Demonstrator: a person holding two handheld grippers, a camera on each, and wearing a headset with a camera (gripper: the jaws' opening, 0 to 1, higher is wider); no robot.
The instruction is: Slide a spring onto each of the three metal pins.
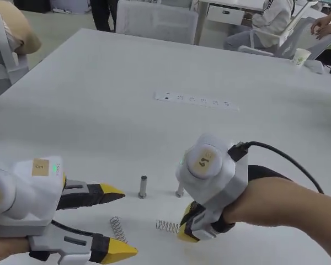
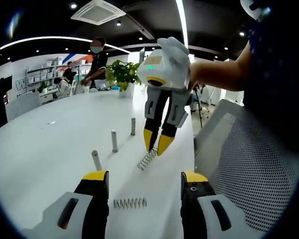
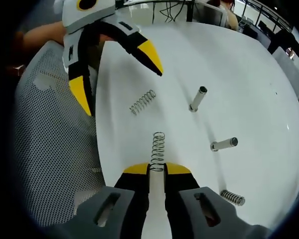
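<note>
My right gripper (image 1: 186,227) is low over the white table (image 1: 99,110), shut on one end of a spring (image 1: 166,225); that spring (image 3: 158,145) sticks straight out from its closed jaws. My left gripper (image 1: 118,221) is open, and a second spring (image 1: 117,228) lies loose on the table between its yellow fingertips. One bare metal pin (image 1: 143,186) stands upright, and another pin (image 1: 180,192) is half hidden behind the right gripper. In the right gripper view, two bare pins (image 3: 198,98) (image 3: 224,144) and a third pin wearing a spring (image 3: 232,197) stand in a row.
A white power strip (image 1: 196,100) lies farther back on the table. A paper cup (image 1: 301,56) stands at the far right corner. A mesh chair (image 3: 55,139) sits at the near table edge. People sit and stand beyond the table.
</note>
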